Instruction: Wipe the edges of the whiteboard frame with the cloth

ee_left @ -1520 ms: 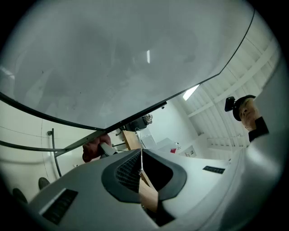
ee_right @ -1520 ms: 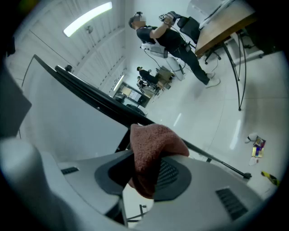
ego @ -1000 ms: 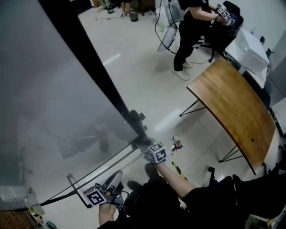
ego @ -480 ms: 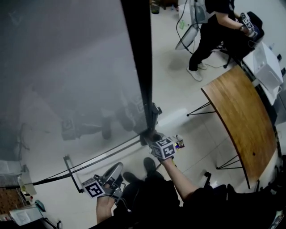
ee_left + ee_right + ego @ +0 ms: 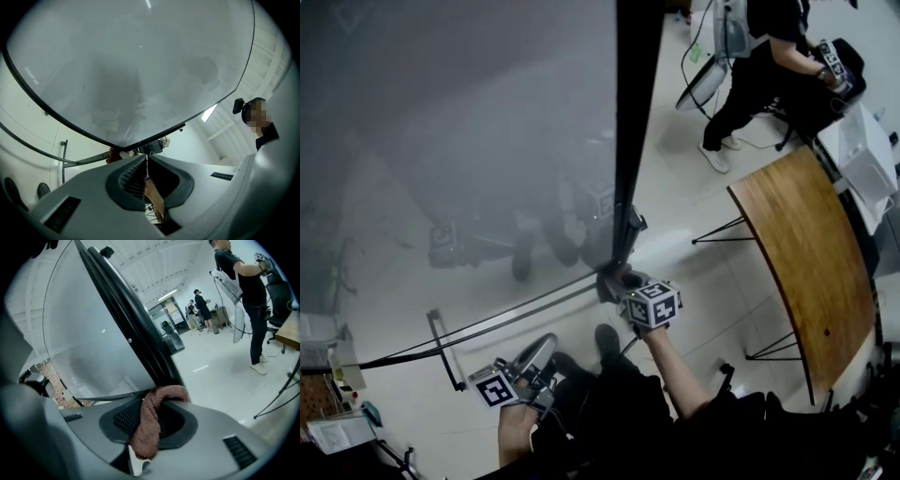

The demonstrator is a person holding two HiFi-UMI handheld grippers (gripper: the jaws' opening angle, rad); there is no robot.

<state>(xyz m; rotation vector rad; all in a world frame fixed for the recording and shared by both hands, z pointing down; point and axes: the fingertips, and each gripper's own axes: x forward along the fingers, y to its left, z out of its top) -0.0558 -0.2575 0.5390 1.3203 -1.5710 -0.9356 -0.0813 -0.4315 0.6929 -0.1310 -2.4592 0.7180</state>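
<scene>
The whiteboard [image 5: 459,141] is a big grey pane with a black frame edge [image 5: 633,131] running down its right side. My right gripper [image 5: 616,281] is at the lower right corner of that frame, shut on a brown cloth [image 5: 149,420]. The cloth's upper end lies against the foot of the black frame [image 5: 140,343]. My left gripper [image 5: 544,349] hangs lower and to the left, below the board's bottom edge [image 5: 140,140]. Its jaws meet at the tips [image 5: 146,158] and hold nothing.
The board's metal stand bar [image 5: 487,323] runs under the pane. A curved wooden table [image 5: 806,253] stands to the right on thin legs. A person in dark clothes [image 5: 750,66] stands at the back right beside a white machine [image 5: 867,159]. Small clutter [image 5: 337,375] sits at the lower left.
The head view has swung, so the black frame edge now looks upright instead of slanted. The right gripper with the cloth stays at the frame's lower corner. The left gripper has barely moved.
</scene>
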